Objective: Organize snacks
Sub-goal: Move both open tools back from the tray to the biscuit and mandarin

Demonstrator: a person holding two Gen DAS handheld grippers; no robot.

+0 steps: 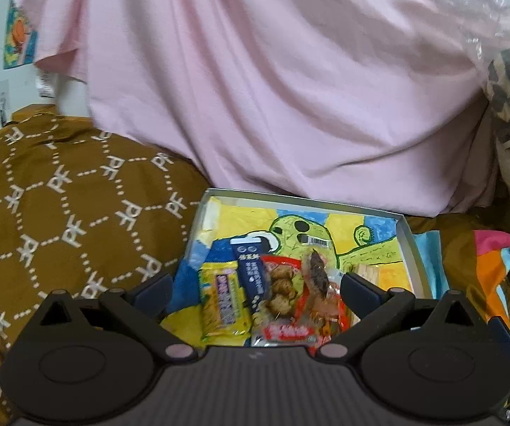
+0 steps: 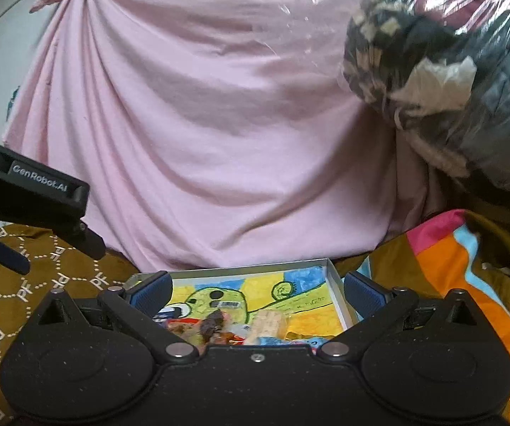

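Pink draped fabric (image 1: 272, 88) fills the upper half of both wrist views, hanging behind a brown cloth printed with white dashed hexagons and letters (image 1: 59, 191) that covers the surface.

Left gripper (image 1: 255, 285): seen from its own camera at lower centre, both dark blue-padded fingers spread wide apart, nothing between them. It hangs over the near end of a shallow grey-rimmed box lined with a yellow, blue and green cartoon drawing (image 1: 406, 229). In the right wrist view this same gripper (image 2: 56, 248) enters from the left edge, tilted down toward the brown cloth and clear of the box.

Right gripper (image 2: 255, 289): fingers likewise wide apart and empty, straddling the box (image 2: 333, 280) from its near end.

Snacks lie inside the box at its near end: a yellow wrapped bar with purple lettering (image 1: 223, 309), a dark blue stick-shaped packet (image 1: 251, 277), a red pouch picturing brown meatballs (image 1: 287, 305), a clear packet holding a dark brown piece (image 1: 317, 271), and a pale wooden-looking block (image 1: 368, 273). The first four overlap one another; the block lies to the right, near the right wall.

Hidden or unclear: each gripper body cuts off the near edge of the box and the lower ends of the packets. Packet print is too blurred to read.

Edges and room: the far half of the box floor lies bare. A multicoloured striped cloth (image 2: 468, 269) lies just beside the box's right wall; a clear plastic bag of dark patterned fabric (image 2: 443, 71) bulges at upper right.
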